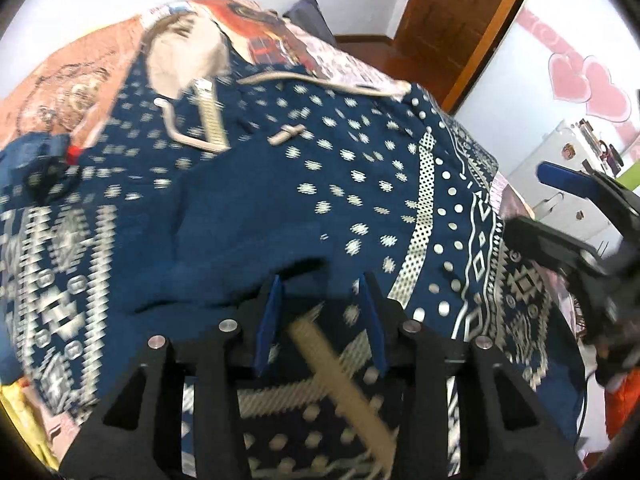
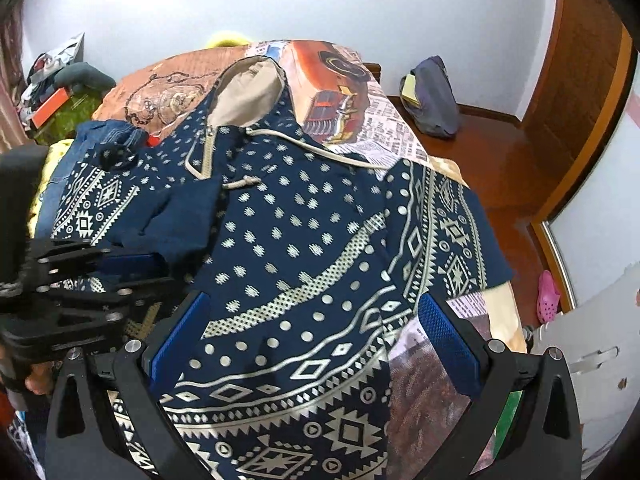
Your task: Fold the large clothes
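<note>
A navy hoodie with a white pattern lies face up on the bed, its beige-lined hood at the far end. One sleeve is folded across the chest. In the left wrist view my left gripper stands open low over the hoodie, with a beige ribbed band lying beneath its blue pads, which do not press on it. My right gripper hangs wide open above the hem, nothing between its fingers. It also shows at the right edge as the right gripper. At the left, the left gripper sits by the folded sleeve.
The bed carries a printed bedspread with a red car picture. Blue jeans lie at its left side. A dark bag sits on the wooden floor by a brown door. A white cabinet stands to the right.
</note>
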Available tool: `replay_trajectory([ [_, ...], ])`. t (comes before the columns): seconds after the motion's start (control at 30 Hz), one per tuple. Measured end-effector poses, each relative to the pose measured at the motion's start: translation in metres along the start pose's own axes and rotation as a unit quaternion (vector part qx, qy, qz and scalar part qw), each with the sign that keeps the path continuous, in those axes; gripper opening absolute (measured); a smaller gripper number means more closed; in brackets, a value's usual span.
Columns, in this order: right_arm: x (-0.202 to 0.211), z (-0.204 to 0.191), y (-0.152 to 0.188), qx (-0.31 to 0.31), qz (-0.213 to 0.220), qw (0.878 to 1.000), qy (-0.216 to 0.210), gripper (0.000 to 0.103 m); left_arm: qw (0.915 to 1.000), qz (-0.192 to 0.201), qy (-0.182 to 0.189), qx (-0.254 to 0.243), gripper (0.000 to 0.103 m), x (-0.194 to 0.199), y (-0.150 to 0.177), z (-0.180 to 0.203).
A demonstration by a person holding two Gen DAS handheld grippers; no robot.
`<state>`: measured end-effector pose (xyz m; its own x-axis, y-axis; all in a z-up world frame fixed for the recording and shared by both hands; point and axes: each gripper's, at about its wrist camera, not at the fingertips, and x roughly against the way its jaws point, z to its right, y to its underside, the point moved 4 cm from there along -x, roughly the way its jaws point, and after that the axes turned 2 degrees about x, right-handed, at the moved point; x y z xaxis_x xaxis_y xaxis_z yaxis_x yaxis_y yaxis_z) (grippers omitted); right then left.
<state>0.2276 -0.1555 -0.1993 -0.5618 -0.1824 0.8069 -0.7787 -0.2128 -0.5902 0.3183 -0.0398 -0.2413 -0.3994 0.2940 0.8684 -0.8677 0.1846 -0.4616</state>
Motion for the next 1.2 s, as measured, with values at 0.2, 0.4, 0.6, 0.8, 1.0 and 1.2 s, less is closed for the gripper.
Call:
replay_trajectory([
  [0.2,-0.003,-0.032,-0.016,0.034,0.007,0.999,-0.010,0.103,0.9963,0.058,-0.056,0.029,0.054,0.063,0.020,-0.051],
  [0.4,-0.018,-0.081,-0.031,0.096,0.000,0.995,-0.029,0.103,0.9831,0.089,-0.133,0.090,0.055,0.107,0.048,-0.129],
  [0.6,-0.055,-0.143,-0.036,0.176,-0.027,0.983,-0.048,0.103,0.9716,0.088,-0.179,0.127,0.055,0.117,0.081,-0.179],
  [0.8,-0.092,-0.188,-0.033,0.233,-0.056,0.970,-0.049,0.101,0.9675,0.078,-0.177,0.163,0.055,0.109,0.109,-0.202],
  [1.0,-0.120,-0.206,-0.032,0.251,-0.078,0.964,-0.046,0.066,0.9653,0.072,-0.174,0.181,0.055,0.102,0.122,-0.214],
  [1.2,-0.120,-0.204,-0.037,0.239,-0.073,0.967,-0.057,0.012,0.9646,0.075,-0.174,0.183,0.055,0.102,0.121,-0.215],
])
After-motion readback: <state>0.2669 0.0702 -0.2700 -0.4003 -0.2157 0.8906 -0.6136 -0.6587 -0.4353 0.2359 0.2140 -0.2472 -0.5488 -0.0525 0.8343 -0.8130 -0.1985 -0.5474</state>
